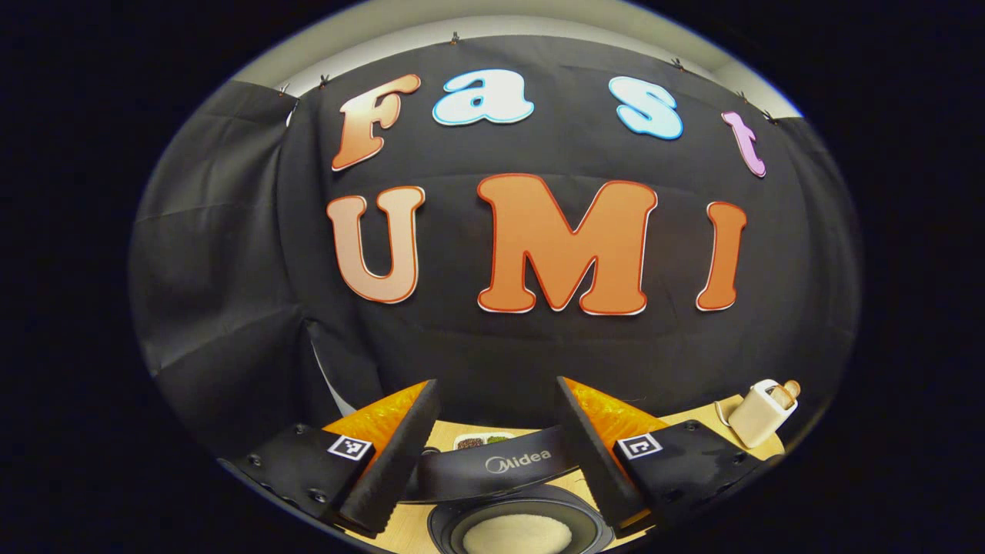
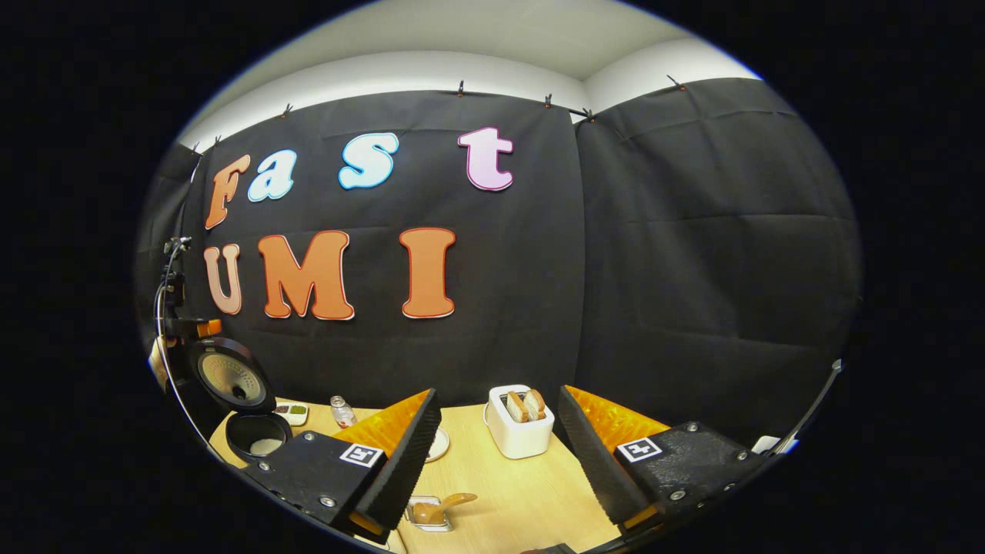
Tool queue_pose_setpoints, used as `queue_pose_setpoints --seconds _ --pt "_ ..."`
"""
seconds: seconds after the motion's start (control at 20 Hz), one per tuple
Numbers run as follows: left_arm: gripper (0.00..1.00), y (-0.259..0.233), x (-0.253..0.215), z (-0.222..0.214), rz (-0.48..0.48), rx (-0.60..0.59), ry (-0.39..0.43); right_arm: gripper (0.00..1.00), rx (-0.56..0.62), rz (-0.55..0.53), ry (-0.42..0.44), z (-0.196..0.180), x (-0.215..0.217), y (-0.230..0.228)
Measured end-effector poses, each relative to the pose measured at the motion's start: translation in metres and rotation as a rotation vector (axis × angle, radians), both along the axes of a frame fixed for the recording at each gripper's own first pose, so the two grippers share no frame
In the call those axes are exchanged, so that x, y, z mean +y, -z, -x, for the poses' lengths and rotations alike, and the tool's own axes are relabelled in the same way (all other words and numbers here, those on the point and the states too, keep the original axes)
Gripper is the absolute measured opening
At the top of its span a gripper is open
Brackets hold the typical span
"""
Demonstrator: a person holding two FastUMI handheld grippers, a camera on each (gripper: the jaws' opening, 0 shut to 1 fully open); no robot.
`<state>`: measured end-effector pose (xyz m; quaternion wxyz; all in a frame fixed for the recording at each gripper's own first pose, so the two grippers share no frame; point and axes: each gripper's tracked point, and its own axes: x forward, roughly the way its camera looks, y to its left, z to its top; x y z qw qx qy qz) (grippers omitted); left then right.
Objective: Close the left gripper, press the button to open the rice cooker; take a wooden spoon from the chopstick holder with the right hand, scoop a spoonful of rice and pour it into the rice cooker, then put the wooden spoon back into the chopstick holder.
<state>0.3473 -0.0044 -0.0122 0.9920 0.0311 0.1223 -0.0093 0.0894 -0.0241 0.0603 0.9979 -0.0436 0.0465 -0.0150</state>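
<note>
The black rice cooker point(image 1: 492, 468) stands open right under my left gripper point(image 1: 496, 396), and white rice point(image 1: 517, 532) shows in its pot. The left gripper's jaws are open with nothing between them. In the right gripper view the rice cooker point(image 2: 245, 408) is at the far left with its lid point(image 2: 229, 377) raised. My right gripper point(image 2: 499, 396) is open and holds nothing. A wooden spoon point(image 2: 446, 505) lies in a small clear box point(image 2: 423, 517) on the table, just ahead of the right gripper's left finger point(image 2: 400, 454).
A white toaster point(image 2: 522, 423) with bread slices stands mid-table, seen as the toaster point(image 1: 760, 414) at the right in the left gripper view. A small dish point(image 2: 292, 413), a little bottle point(image 2: 338, 412) and a plate point(image 2: 440, 445) sit on the wooden table point(image 2: 523, 492).
</note>
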Motion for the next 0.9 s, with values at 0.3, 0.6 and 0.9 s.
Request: queue_pose_setpoints --seconds 0.3,0.6,0.9 --pt "0.99 0.014 -0.012 0.011 0.066 0.022 0.043 0.95 0.005 -0.045 -0.014 0.004 0.009 0.000" --pt "1.00 0.031 -0.026 0.053 0.074 0.040 0.096 0.95 0.008 -0.067 -0.050 0.007 0.016 0.002" --pt "1.00 0.070 -0.036 0.112 0.023 0.090 0.132 0.95 0.043 -0.082 -0.105 0.017 0.026 0.015"
